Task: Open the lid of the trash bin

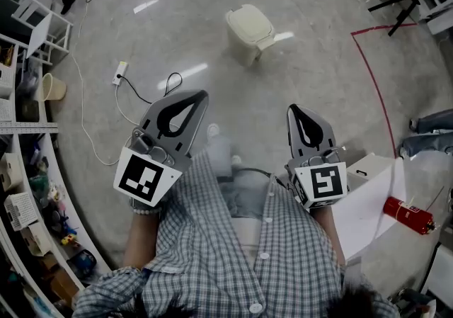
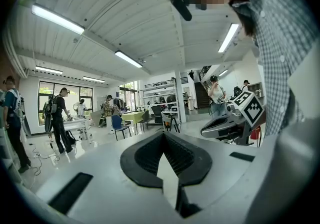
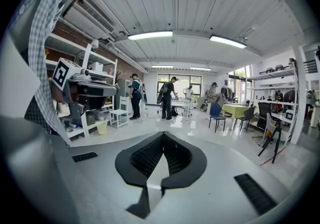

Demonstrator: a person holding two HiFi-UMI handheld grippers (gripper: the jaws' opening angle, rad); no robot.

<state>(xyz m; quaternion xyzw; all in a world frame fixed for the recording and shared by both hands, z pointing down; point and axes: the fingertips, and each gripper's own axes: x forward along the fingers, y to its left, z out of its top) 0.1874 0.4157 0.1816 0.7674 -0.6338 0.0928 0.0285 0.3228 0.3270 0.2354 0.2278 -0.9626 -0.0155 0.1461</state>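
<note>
A cream trash bin point(image 1: 249, 32) stands on the grey floor some way ahead of me, its lid down. Both grippers are held close to my chest, well short of the bin. My left gripper point(image 1: 196, 98) is shut with nothing between its jaws, and its own view shows the black pads meeting at the tip point(image 2: 164, 134). The right gripper point(image 1: 294, 109) is likewise shut and empty point(image 3: 163, 134). Both gripper views look across the room at tables, chairs and people, and the bin is not in either of them.
A white power strip point(image 1: 119, 72) with a trailing cable lies on the floor to the left of the bin. Red floor tape point(image 1: 376, 93) runs at the right. A red fire extinguisher point(image 1: 408, 214) lies by a white box point(image 1: 371, 168). Shelves point(image 1: 25, 196) and a pale bucket point(image 1: 49, 87) line the left.
</note>
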